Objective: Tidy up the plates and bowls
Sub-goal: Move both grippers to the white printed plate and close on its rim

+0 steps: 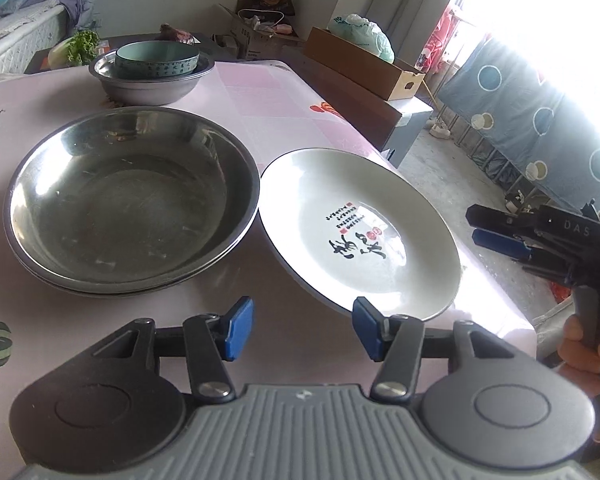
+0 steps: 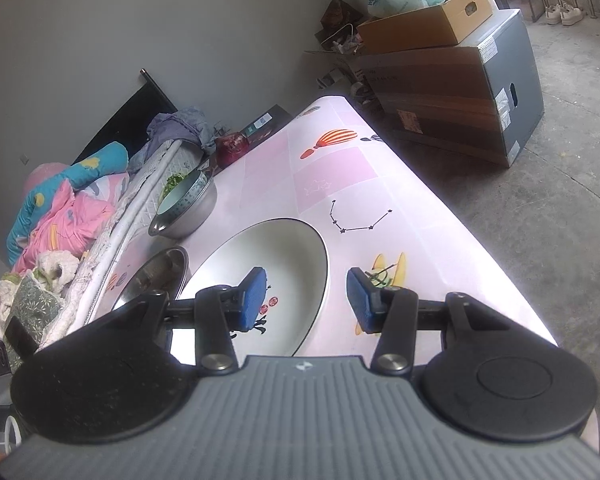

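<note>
A white plate with black calligraphy (image 1: 360, 228) (image 2: 268, 256) lies on the pink table (image 1: 284, 104) near its right edge. To its left is a stack of wide steel basins (image 1: 132, 196) (image 2: 156, 276). Farther back, a teal bowl (image 1: 156, 60) (image 2: 180, 196) sits inside a smaller steel bowl (image 1: 152, 92) (image 2: 192, 216). My left gripper (image 1: 302, 330) is open and empty at the plate's near rim. My right gripper (image 1: 474, 225) (image 2: 306, 298) is open, one finger over the plate and the other beyond its right rim, pads not pressing.
Cardboard boxes (image 2: 452, 92) (image 1: 364, 64) stand past the table's far right corner. A bed with bedding (image 2: 68, 208) runs along the table's left side, with leafy greens (image 1: 82, 46) behind the bowls. Concrete floor (image 2: 540, 220) lies to the right. A hand (image 1: 580, 352) holds the right gripper.
</note>
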The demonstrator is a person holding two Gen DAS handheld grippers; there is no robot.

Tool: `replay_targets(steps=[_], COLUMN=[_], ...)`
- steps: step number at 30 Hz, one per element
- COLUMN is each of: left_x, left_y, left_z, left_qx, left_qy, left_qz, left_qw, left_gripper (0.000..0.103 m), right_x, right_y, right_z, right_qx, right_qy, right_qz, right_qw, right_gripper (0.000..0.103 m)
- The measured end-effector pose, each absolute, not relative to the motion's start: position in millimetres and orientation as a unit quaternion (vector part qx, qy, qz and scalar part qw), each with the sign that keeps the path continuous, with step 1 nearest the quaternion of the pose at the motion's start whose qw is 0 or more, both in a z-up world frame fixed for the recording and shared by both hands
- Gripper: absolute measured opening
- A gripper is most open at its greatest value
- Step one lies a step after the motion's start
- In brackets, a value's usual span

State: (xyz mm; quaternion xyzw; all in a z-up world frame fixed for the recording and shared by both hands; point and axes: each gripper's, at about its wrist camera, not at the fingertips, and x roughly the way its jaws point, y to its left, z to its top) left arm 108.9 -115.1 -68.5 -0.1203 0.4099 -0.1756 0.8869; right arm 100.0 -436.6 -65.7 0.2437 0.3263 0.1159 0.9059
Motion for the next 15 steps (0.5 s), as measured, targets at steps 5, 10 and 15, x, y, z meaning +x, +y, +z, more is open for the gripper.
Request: replay_targets(steps=[5,10,15], left_x=[117.1,122.5,127.1], left_y=[-120.1,-127.8,-136.6], left_z=[-69.3,-74.0,-77.9], left_qx=[-0.131,-0.128,-0.127], left_qy=[0.408,0.416,0.418], left_qz=[-0.168,-0.161,-0.159], left_qw=[0.888,0.886,0.885], left_gripper=[0.056,0.054,0.041], right_x=[136.1,162.4,180.4], right_y=[-441.0,-438.5,-428.7], right_z=[-80.8,-89.5,-100.2], right_qx=[0.262,0.27,0.267], right_qy=[0.339,0.344,0.358], right_qz=[0.134,0.153,0.16], right_qw=[0.894,0.886,0.88], right_gripper=[0.041,0.037,0.028])
